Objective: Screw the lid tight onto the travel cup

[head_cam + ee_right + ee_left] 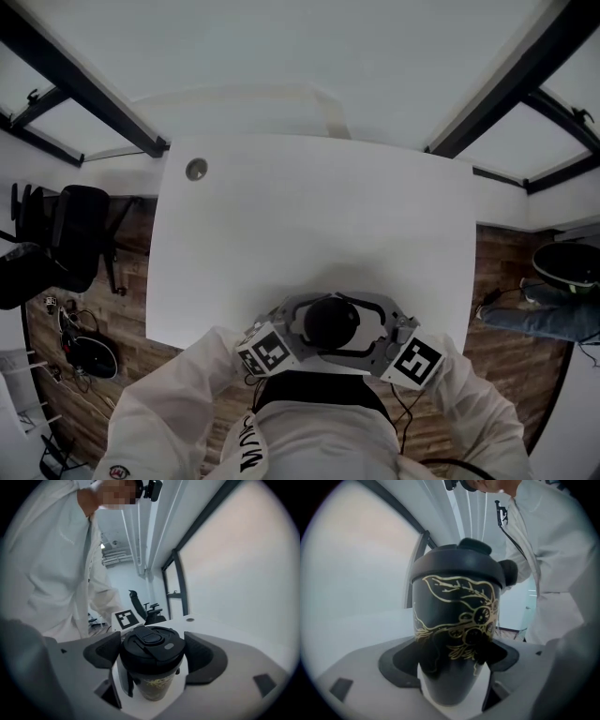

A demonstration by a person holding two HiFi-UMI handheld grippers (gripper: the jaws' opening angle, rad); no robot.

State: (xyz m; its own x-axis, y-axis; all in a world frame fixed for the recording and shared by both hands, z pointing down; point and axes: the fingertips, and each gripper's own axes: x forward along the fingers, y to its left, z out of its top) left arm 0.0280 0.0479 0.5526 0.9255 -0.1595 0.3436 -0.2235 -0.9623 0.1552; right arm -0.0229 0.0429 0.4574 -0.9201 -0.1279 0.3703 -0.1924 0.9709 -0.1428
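Observation:
A black travel cup (454, 616) with a gold leaf pattern stands upright at the near edge of the white table (319, 216). Its black lid (152, 646), with a flip tab, sits on top. In the head view the lid (331, 322) shows between both grippers. My left gripper (454, 663) is shut on the cup's lower body, its dark pads (401, 660) against the sides. My right gripper (150, 656) is shut on the lid, a curved pad (204, 656) on each side. The left gripper (302, 328) and the right gripper (370, 333) meet around the cup from either side.
A round cable hole (196, 169) is at the table's far left corner. A black office chair (75, 234) and cables lie on the wooden floor to the left. A dark round thing (567, 265) lies on the floor to the right. White sleeves frame the grippers.

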